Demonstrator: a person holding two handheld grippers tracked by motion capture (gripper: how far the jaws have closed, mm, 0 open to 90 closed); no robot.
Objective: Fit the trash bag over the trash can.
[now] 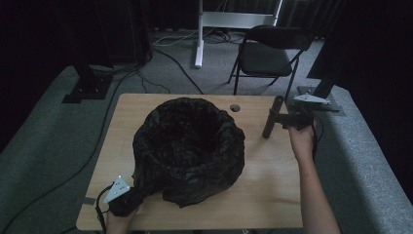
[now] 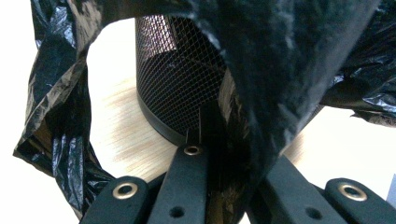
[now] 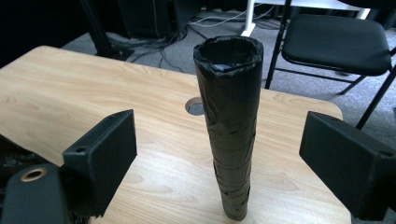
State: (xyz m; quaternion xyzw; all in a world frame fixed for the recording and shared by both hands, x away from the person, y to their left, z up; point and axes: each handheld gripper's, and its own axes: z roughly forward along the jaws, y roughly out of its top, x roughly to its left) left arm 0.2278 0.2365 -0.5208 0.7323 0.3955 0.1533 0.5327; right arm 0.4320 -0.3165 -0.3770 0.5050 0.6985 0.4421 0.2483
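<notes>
Black jaws of the left gripper (image 2: 219, 186) rise close in the left gripper view, closed tight on a fold of the black plastic bag (image 2: 280, 70). Behind that fold stands a black mesh bin (image 2: 177, 79) on the pale wooden table (image 2: 116, 135), with the bag draped over it and hanging down at both sides.

From the high view, the bag (image 1: 190, 146) covers the bin at the middle of the table (image 1: 272, 195), its mouth open upward. The left gripper (image 1: 127, 197) sits at the near left edge, pinching the bag's lower corner.

At the far right of the table, a roll (image 1: 272, 117) of black bags stands upright, a little tilted. The right gripper (image 1: 280, 118) is level with it, held by a hand (image 1: 302, 139) coming in from the right.

Seen from the right gripper view, the roll (image 3: 231, 126) stands between the two jaws, which are spread wide and clear of it on both sides. A round cable hole (image 3: 196, 107) lies in the table just behind the roll. A black folding chair (image 3: 336, 42) stands on the grey carpet beyond the table.
</notes>
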